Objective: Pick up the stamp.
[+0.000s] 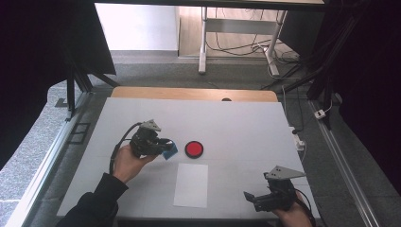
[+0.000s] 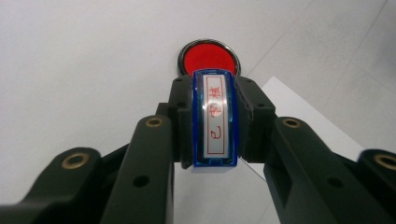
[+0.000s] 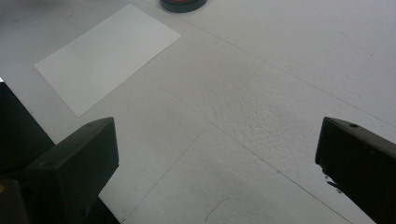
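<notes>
L gripper (image 2: 215, 121) clamps blue stamp (image 2: 215, 119) just beside red ink pad (image 1: 194, 149), mid-bench; R gripper (image 3: 217, 154) fingers spread, near front-right corner.

— What's on the counter (image 1: 236, 118)?
— White cover, a bare wooden strip along the far edge. A round red ink pad (image 1: 194, 149) lies near the middle.
— Anything else?
— A white paper sheet (image 1: 191, 185), just beside the pad, toward the near edge.

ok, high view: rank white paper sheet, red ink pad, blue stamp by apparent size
1. white paper sheet, clearly largest.
2. red ink pad.
3. blue stamp, smallest as seen, but the left gripper clamps and partly covers it, so its rank against the pad is unsure.
</notes>
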Available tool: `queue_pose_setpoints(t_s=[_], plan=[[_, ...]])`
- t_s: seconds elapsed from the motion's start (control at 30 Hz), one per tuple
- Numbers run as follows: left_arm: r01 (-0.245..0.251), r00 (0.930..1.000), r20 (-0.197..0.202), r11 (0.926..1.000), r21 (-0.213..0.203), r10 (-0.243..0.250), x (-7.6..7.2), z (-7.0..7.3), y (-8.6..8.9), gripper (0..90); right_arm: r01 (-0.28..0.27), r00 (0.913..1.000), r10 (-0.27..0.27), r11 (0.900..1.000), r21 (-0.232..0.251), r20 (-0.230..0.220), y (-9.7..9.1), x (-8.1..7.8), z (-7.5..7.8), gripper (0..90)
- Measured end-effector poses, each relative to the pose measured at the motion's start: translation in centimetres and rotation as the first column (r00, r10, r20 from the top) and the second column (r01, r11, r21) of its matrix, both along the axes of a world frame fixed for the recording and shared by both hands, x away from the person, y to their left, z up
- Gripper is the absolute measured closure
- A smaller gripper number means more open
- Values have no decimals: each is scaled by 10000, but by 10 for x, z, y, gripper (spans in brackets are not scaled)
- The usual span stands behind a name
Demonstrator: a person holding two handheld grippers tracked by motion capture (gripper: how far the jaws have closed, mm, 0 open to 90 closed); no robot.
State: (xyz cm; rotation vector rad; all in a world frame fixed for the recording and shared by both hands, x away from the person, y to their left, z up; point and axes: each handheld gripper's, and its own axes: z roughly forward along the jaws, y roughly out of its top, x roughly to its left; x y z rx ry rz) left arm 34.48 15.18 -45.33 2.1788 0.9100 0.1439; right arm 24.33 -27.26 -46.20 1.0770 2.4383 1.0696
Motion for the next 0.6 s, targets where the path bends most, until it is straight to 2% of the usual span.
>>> queue_pose_setpoints(t_s=[0.13, 0.2, 0.33, 0.5, 0.6], plan=[[373, 9989, 294, 9992, -133, -369, -8, 4, -1, 706, -3, 10000, 3, 10000, -1, 7, 0, 0, 0, 0], [620, 9965, 563, 9980, -146, -610, -12, 6, -2, 706, -4, 10000, 4, 10000, 5, 10, 0, 0, 0, 0], [912, 9928, 808, 9955, -258, -888, -20, 10, -3, 706, -19, 10000, 19, 10000, 2, 30, 0, 0, 0, 0], [1154, 9891, 972, 9925, -410, -1110, -28, 13, -4, 706, -21, 10000, 21, 10000, 1, 27, 0, 0, 0, 0], [1247, 9885, 939, 9904, -601, -1188, -32, 16, -4, 706, -22, 10000, 22, 10000, -4, 27, 0, 0, 0, 0]])
